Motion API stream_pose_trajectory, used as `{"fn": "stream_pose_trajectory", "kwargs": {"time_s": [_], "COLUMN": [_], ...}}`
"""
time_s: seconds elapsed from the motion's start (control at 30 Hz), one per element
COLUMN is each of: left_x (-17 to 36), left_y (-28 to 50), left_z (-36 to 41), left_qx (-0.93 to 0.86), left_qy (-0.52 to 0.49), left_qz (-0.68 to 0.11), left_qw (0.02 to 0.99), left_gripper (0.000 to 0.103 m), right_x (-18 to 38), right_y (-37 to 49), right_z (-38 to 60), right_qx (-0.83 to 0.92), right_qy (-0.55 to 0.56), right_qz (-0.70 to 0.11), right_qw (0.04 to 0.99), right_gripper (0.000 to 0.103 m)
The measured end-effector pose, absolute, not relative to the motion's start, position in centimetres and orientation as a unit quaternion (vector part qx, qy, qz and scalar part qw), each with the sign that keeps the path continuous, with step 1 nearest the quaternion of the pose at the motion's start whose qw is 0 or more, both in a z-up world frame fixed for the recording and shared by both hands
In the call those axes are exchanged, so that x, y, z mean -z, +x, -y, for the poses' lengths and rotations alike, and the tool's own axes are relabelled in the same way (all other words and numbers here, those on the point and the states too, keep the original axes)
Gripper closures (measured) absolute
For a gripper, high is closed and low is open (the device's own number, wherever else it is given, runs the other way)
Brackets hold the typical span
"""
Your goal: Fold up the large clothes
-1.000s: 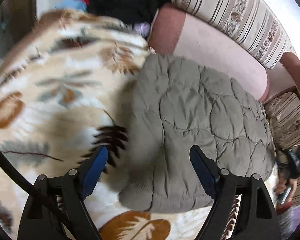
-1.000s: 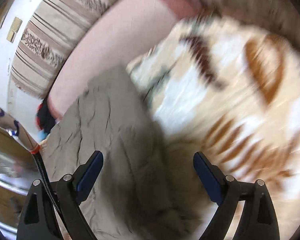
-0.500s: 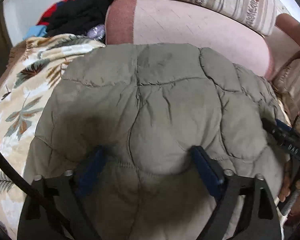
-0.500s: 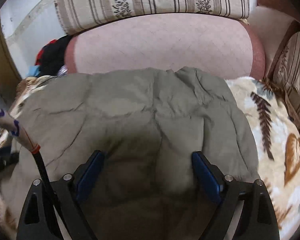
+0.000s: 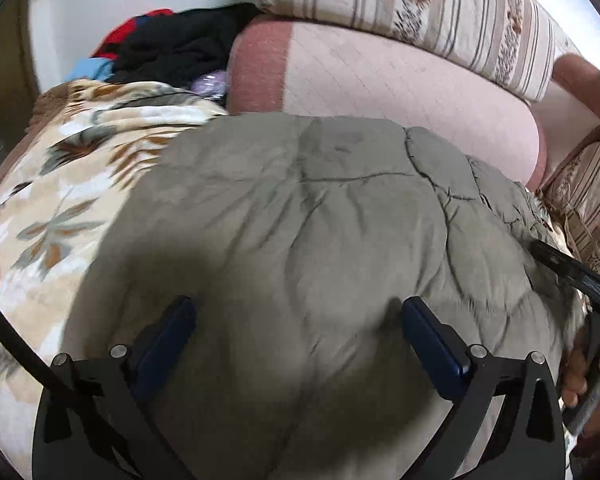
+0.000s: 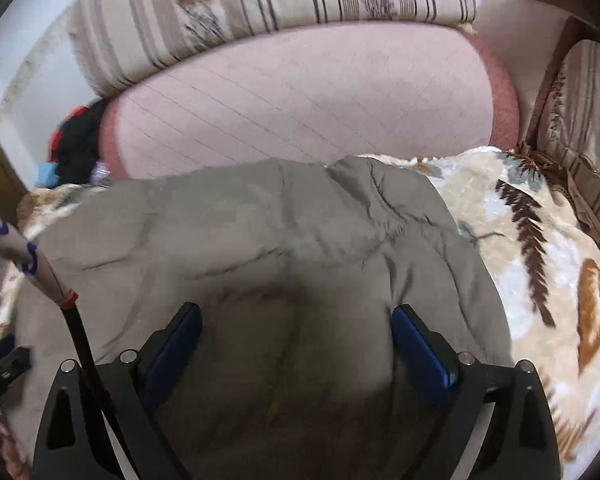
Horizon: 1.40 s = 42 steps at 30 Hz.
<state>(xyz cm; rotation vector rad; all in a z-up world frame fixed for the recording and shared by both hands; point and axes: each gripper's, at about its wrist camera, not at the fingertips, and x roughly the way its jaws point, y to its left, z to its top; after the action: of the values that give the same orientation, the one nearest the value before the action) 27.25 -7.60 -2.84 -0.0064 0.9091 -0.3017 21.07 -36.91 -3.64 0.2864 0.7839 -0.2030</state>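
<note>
jacket (image 5: 320, 240): grey-green quilted, lies folded on the leaf-print blanket (image 5: 60, 184) over the sofa seat | left gripper (image 5: 296, 332): jaws spread wide, just been opening, above the jacket's near edge, nothing clamped | right gripper (image 6: 296, 332): jaws apart over the jacket, gripping nothing | clothes pile (image 5: 172, 44): at the far left

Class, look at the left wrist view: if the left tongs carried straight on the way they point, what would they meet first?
Most likely the grey quilted jacket, which fills the space ahead of the open left tongs. They may already touch it; depth is unclear.
</note>
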Motion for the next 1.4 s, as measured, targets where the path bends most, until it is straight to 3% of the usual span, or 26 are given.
{"fn": "stream_pose_trajectory", "kwargs": {"time_s": [0.13, 0.27, 0.4, 0.73, 1.4], "left_x": [3.2, 3.5, 0.0, -8.2, -10.2], "left_y": [24.4, 23.0, 19.8, 8.6, 0.0], "left_z": [5.2, 6.2, 6.3, 3.5, -2.1], "left_qx": [0.114, 0.097, 0.088, 0.036, 0.039], "left_qy": [-0.013, 0.042, 0.07, 0.076, -0.008], "left_qz": [-0.416, -0.398, -0.344, -0.193, -0.236], "left_qw": [0.902, 0.911, 0.932, 0.978, 0.971], "left_gripper": [0.0, 0.0, 0.0, 0.0, 0.0], "right_x": [3.5, 6.3, 4.8, -0.5, -3.2], "right_y": [17.8, 19.5, 19.4, 8.1, -0.7], "right_z": [33.0, 31.9, 32.2, 27.3, 16.4], "right_qx": [0.078, 0.092, 0.094, 0.087, 0.097], "right_qy": [0.115, 0.098, 0.093, 0.064, -0.026], "right_qz": [-0.368, -0.4, -0.411, -0.366, -0.372], "right_qw": [0.919, 0.907, 0.902, 0.924, 0.923], "right_gripper": [0.005, 0.0, 0.001, 0.002, 0.002]}}
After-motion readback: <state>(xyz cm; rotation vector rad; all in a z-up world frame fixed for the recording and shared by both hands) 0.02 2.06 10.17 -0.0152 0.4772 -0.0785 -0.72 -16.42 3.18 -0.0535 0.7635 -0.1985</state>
